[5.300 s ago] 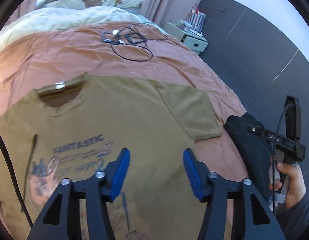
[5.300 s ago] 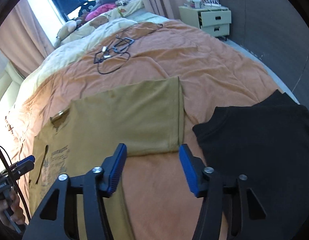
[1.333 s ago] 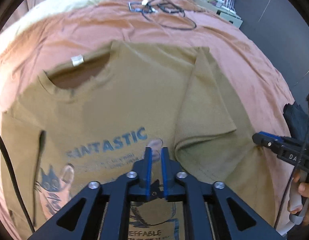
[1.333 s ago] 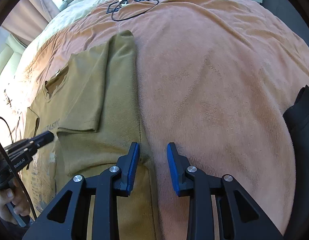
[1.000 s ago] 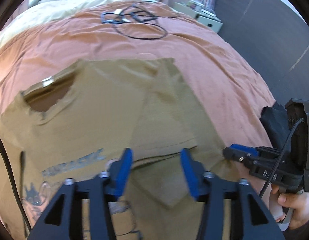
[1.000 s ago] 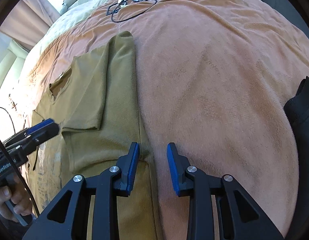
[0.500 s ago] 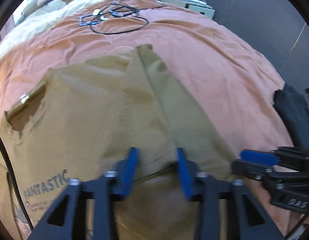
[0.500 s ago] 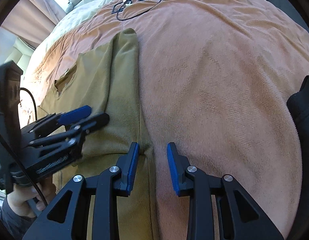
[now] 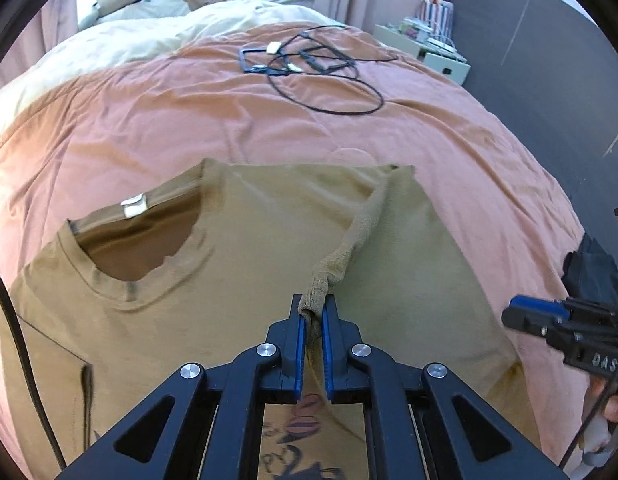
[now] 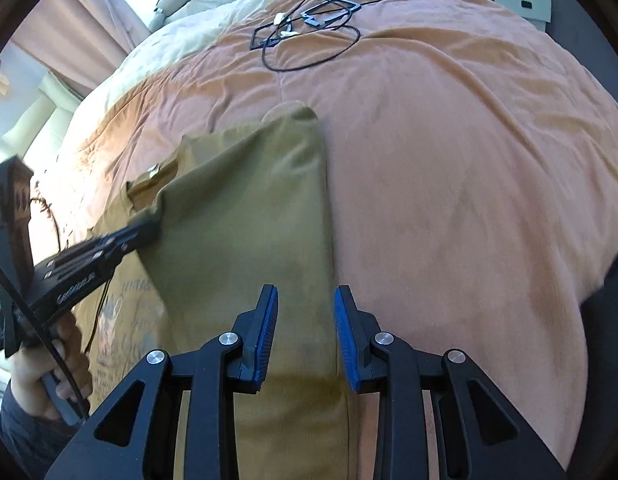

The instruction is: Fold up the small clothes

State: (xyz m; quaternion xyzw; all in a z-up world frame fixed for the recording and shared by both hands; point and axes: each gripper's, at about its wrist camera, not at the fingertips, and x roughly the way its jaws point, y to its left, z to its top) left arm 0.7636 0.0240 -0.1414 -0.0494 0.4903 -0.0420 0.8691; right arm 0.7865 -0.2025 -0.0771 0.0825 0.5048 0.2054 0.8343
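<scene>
- The shirt (image 9: 213, 320), olive-tan with a printed front, lies flat on the bed (image 9: 149, 120), neck opening toward the pillows, white label (image 9: 133, 205) showing inside the collar.
- The left gripper (image 9: 313, 312) has just been closing its jaws, and they now pinch a bunched ridge of the shirt's fabric between the blue pads (image 9: 300, 336).
- From that pinch a raised ridge of cloth runs up to the shirt's far right corner; the flap beside it lies over the shirt's body.
- In the right wrist view the left gripper (image 10: 147, 226) shows from the side, its tip buried in the edge of the folded flap, a hand (image 10: 45, 380) on its handle.
- The right gripper (image 10: 303, 336) hangs over the shirt's right folded edge, its jaws partly apart and pressing on nothing; the edge passes beneath the gap.
- In the left wrist view the right gripper (image 9: 525, 316) sits at the right border, beside the shirt.
- A black garment (image 9: 593, 276) lies on the bed to the right of the shirt, apart from it.
- A tangle of black cable (image 9: 321, 76) lies farther up the bed, well apart from the shirt.
</scene>
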